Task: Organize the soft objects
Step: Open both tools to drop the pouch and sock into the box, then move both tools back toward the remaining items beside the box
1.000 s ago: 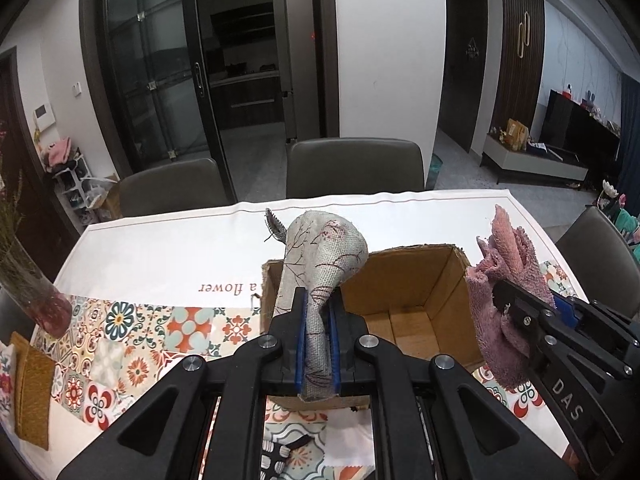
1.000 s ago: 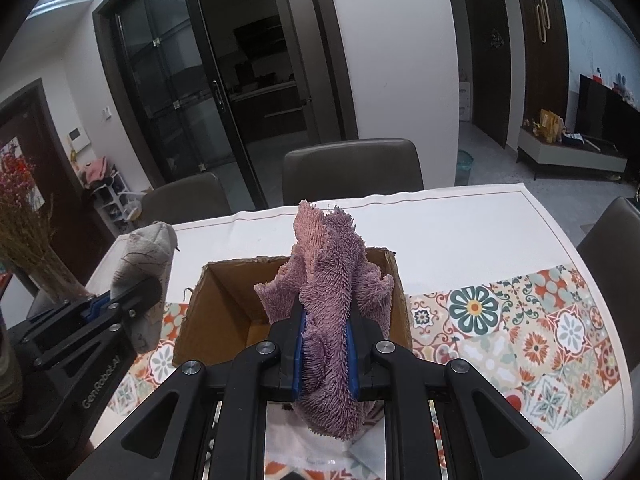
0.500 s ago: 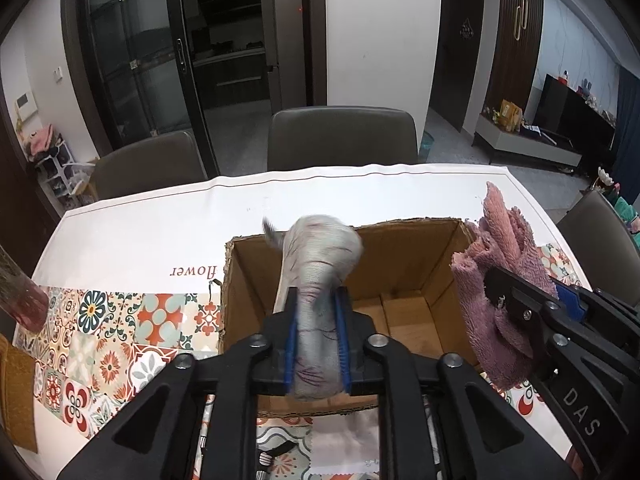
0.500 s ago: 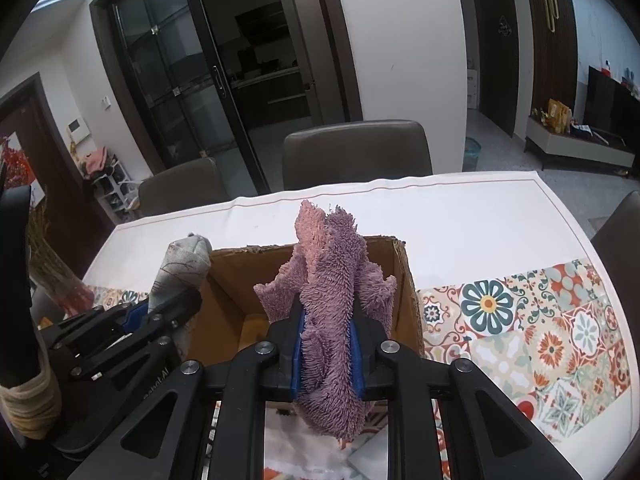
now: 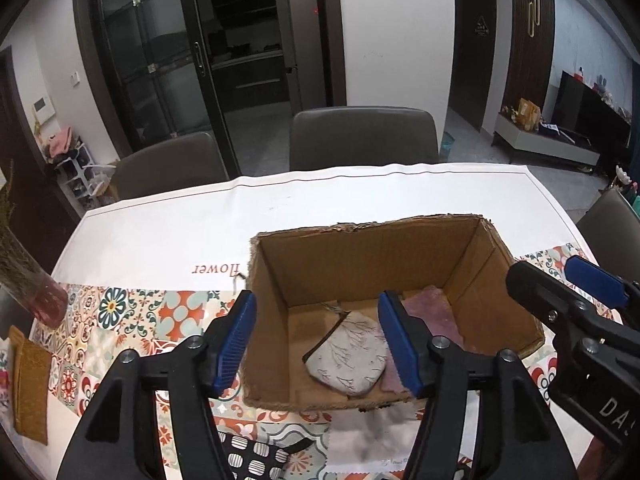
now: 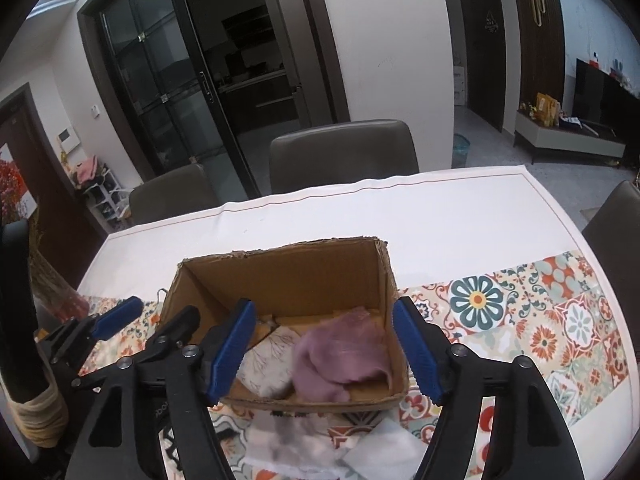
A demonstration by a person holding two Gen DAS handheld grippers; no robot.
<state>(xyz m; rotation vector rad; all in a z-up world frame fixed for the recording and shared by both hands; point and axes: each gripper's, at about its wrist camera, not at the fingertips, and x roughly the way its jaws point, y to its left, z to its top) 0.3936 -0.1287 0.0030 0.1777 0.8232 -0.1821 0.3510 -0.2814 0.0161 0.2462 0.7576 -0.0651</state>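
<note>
Grey chairs (image 5: 362, 136) stand behind the patterned tablecloth (image 5: 132, 312), a glass vase (image 5: 34, 284) at its left edge.

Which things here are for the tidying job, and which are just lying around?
For the job: cardboard box, grey branch-print pouch, purple fluffy cloth, both now inside the box.

Just lying about: vase of dried flowers, mustard cloth, chairs.

A worktop (image 5: 360, 200) is wearing a white cloth with a floral tile band. Sitting on it are an open cardboard box (image 5: 372, 248), a vase (image 5: 36, 292) at the left edge, a mustard cloth (image 5: 30, 392), and fabric swatches (image 6: 304, 440) nearest the viewer.
</note>
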